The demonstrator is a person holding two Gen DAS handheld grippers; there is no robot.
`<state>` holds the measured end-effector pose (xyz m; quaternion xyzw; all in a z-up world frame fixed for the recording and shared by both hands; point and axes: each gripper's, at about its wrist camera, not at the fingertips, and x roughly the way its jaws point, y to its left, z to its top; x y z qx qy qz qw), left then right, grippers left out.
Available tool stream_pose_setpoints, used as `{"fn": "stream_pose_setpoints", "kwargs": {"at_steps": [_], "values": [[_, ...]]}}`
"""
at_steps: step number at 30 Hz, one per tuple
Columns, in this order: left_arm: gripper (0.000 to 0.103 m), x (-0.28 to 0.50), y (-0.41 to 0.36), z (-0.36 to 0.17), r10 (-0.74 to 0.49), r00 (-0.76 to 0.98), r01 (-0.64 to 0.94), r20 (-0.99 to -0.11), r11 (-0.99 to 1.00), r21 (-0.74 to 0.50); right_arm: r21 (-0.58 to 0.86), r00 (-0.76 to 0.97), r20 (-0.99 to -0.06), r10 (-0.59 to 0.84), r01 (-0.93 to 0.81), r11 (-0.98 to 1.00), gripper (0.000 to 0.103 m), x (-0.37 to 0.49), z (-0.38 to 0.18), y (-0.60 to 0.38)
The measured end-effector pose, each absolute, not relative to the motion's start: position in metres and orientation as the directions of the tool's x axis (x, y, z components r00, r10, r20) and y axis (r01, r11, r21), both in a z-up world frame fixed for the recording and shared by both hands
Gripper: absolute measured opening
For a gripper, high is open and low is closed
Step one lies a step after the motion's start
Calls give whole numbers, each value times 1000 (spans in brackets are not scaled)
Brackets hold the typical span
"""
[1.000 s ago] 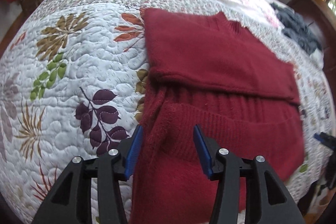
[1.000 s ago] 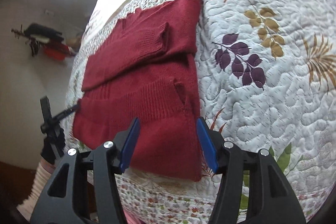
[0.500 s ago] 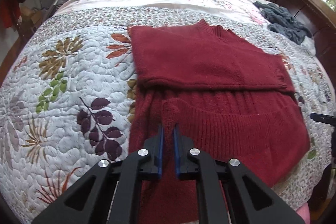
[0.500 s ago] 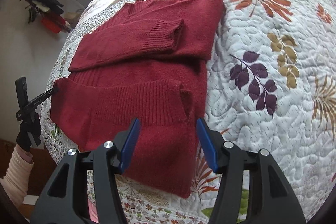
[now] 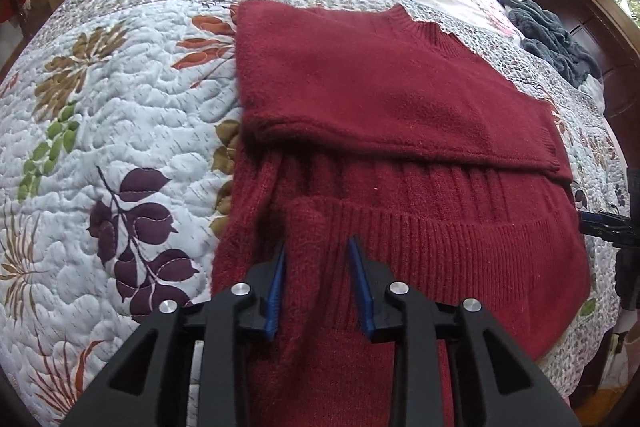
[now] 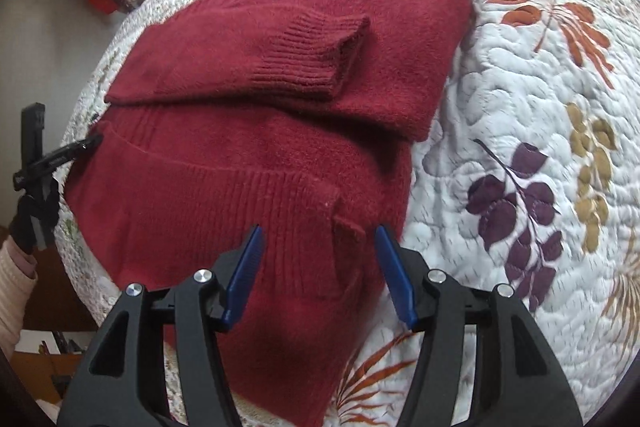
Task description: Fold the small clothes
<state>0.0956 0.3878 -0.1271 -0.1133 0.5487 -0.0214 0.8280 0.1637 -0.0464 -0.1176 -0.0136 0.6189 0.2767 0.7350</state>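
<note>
At the bottom of the left wrist view, the left tool (image 5: 318, 285) is spread open over the sweater's (image 5: 400, 155) ribbed hem. The right tool (image 6: 320, 273) likewise gapes above the hem's corner. The dark red sweater lies mid-frame on the bed's leaf-patterned quilt (image 5: 120, 99), a sleeve (image 6: 296, 55) folded across its chest.

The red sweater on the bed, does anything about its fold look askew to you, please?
Mostly tidy. On the red sweater, the ribbed hem is folded up unevenly, with one corner bunched and poking up near the right gripper. Both grippers are open.
</note>
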Motion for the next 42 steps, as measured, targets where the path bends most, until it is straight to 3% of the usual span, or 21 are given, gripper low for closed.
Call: {"fn": "stream_pose_setpoints", "kwargs": {"at_steps": [2, 8, 10, 13, 18, 21, 22, 23, 26, 34, 42], "values": [[16, 92, 387, -123, -164, 407, -86, -899, 972, -217, 312, 71, -923, 379, -439, 842, 46, 166, -122, -41], [16, 91, 382, -121, -166, 401, -56, -901, 977, -205, 246, 85, -938, 337, -520, 818, 32, 158, -119, -28], [23, 94, 382, -126, -157, 393, -67, -906, 978, -198, 240, 95, -937, 335, -521, 819, 24, 156, -117, -28], [32, 98, 381, -132, -148, 381, -76, -913, 979, -191, 212, 112, -942, 317, -534, 818, 22, 148, -113, -26], [37, 99, 380, -134, -150, 378, -84, -913, 977, -195, 189, 102, -952, 288, -545, 817, 26, 147, -119, -20], [34, 97, 379, -132, -141, 381, -91, -914, 978, -189, 229, 74, -948, 309, -515, 826, 23, 154, -127, -20], [26, 96, 378, -131, -137, 382, -92, -914, 978, -185, 234, 74, -946, 314, -510, 828, 18, 154, -127, -22], [16, 95, 376, -128, -131, 384, -90, -914, 980, -178, 237, 80, -945, 319, -505, 830, 5, 154, -124, -24], [9, 82, 368, -112, -137, 420, -55, -897, 983, -176, 253, 110, -930, 351, -500, 828, 5, 147, -108, -34], [7, 41, 363, -66, -169, 545, -37, -821, 974, -225, 407, 206, -818, 537, -451, 794, 5, 106, -45, -72], [7, 51, 375, -3, -144, 678, -52, -721, 969, -242, 413, 303, -759, 576, -460, 786, 5, 103, 7, -85]]}}
